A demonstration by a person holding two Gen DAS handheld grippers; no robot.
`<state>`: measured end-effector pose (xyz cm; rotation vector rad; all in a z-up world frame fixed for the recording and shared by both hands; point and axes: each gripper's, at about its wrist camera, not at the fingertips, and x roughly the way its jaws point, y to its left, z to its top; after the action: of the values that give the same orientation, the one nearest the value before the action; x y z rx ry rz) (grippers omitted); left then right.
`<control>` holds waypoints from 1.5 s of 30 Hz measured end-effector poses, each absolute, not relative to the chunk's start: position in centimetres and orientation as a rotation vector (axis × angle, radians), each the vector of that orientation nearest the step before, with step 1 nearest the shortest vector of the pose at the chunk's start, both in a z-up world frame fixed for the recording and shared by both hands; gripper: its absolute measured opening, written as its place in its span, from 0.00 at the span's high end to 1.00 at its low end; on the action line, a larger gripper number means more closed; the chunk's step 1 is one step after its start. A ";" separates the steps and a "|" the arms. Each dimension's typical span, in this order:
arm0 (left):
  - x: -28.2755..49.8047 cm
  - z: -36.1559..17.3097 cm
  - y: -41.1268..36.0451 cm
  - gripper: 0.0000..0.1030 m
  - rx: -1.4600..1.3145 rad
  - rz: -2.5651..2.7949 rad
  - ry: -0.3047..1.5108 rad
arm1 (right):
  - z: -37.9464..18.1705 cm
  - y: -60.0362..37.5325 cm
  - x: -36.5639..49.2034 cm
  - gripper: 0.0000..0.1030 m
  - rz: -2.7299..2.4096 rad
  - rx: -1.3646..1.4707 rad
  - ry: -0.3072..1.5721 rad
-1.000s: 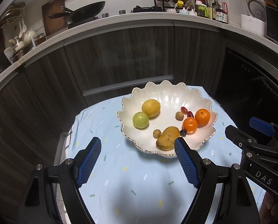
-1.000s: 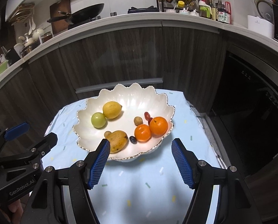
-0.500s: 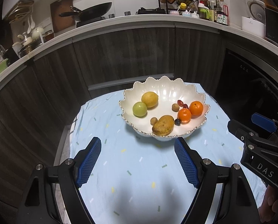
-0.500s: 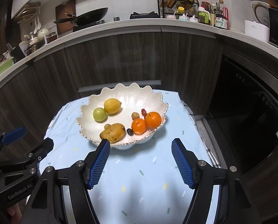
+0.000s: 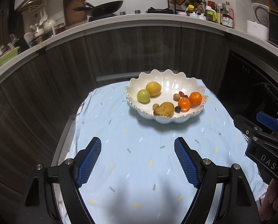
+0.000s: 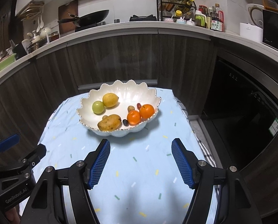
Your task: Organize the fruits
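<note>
Holding your left gripper [image 5: 137,160] and right gripper [image 6: 140,161] wide apart and empty, bowl [image 6: 120,91] at 12 o'clock, "DAS" readable only from the left wrist, "GenRobot.AI" only from the right.

Dark wood cabinets [image 6: 111,59] run under a white countertop [image 6: 139,29] crowded with cookware.

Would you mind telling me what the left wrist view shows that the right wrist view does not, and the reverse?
Only the left wrist view shows the open left gripper from behind and the right one's "DAS" side. Only the right wrist view shows the open right gripper from behind and the checked cloth edge. Both show the white bowl with its mango and two oranges on the blue cloth.
</note>
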<state>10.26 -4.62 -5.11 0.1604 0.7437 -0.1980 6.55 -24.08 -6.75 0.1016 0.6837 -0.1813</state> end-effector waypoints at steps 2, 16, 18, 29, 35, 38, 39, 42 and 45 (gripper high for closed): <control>9.6 -5.4 -4.3 0.22 0.147 -0.184 0.754 | -6.9 -24.0 6.1 0.33 -0.178 0.098 0.688; 6.3 -6.1 -3.2 0.22 0.110 -0.132 0.756 | -7.7 -23.8 3.5 0.33 -0.178 0.083 0.688; 6.2 -6.1 -3.2 0.22 0.111 -0.131 0.752 | -7.7 -23.9 3.4 0.33 -0.180 0.086 0.687; 6.0 -6.0 -3.5 0.22 0.113 -0.136 0.752 | -7.5 -24.3 3.4 0.33 -0.178 0.099 0.684; 6.0 -6.0 -3.5 0.22 0.114 -0.137 0.756 | -7.5 -24.2 3.4 0.33 -0.178 0.100 0.686; 6.0 -6.0 -3.5 0.22 0.114 -0.136 0.755 | -7.5 -24.2 3.3 0.33 -0.178 0.100 0.685; 6.0 -6.0 -3.5 0.22 0.113 -0.135 0.755 | -7.5 -24.2 3.3 0.33 -0.177 0.101 0.686; 6.0 -6.0 -3.4 0.22 0.112 -0.132 0.756 | -7.5 -24.2 3.3 0.33 -0.178 0.101 0.686; 6.1 -6.0 -3.4 0.23 0.118 -0.128 0.753 | -7.5 -24.2 3.3 0.33 -0.178 0.101 0.685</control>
<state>6.11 -3.44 -5.95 0.1179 0.7532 -0.1279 3.32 -24.17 -7.52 0.1006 0.6850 -0.1781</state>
